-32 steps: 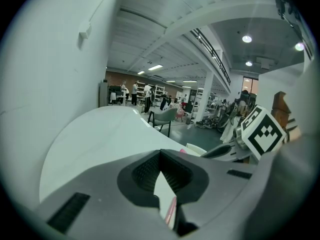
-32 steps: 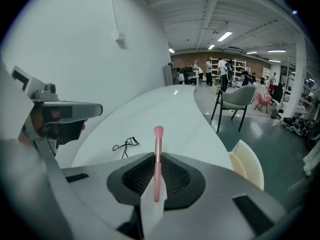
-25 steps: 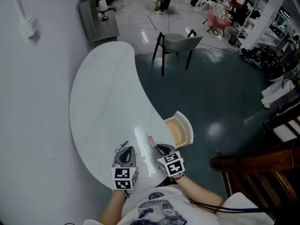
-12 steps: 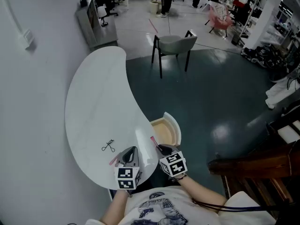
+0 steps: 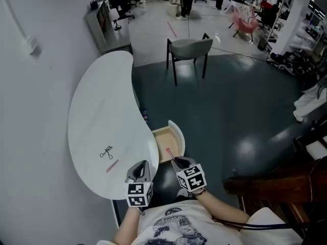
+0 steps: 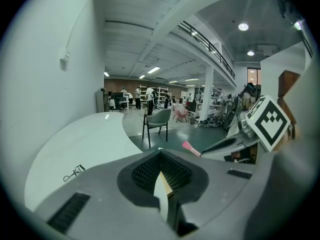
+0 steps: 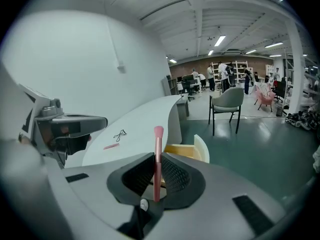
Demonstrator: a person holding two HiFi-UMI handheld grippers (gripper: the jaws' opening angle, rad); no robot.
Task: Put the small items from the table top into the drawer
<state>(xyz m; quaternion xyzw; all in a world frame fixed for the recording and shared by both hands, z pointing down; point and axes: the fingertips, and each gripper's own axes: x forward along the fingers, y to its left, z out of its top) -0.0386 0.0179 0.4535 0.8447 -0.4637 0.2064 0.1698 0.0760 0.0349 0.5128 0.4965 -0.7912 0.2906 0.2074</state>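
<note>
Swinging off the table (image 5: 97,111) is what's new. A sec ago both grippers sat over its near end; now both hang past its lower-right edge, w/ the white top stretching up the left of the frame.

Dark floor (image 5: 230,111) fills centre & right, so lots of open room there. Chair (image 5: 189,47) stands well apart at upper centre. Dark wooden furniture (image 5: 276,180) sits at lower right only, clear of the arms.

Drawer (image 5: 179,137) juts open from under the table edge at frame centre. It's cream inside & looks empty where visible. Its curved front is the edge to mind, as the R gripper (image 5: 176,161) sits just below it in frame.

L gripper (image 5: 139,165), lower centre-left, has jaws together, w/ nothing btwn them as far as its own view shows. R gripper is clamped on the pink brush (image 5: 169,152), handle pinched btwn the pads & head end pointing over the drawer's opening as the head view has it. Judgement: carry is nearly done, next is letting go over the drawer.

Left on the table, up-left of the L gripper, are the eyelash curler (image 5: 106,152) & just below it a small pink stick (image 5: 112,166). They lie apart from each other, near the table's lower edge. A sec ago the curler lay right by the L gripper, so prob 2 items to go & the L gripper is free for them
</note>
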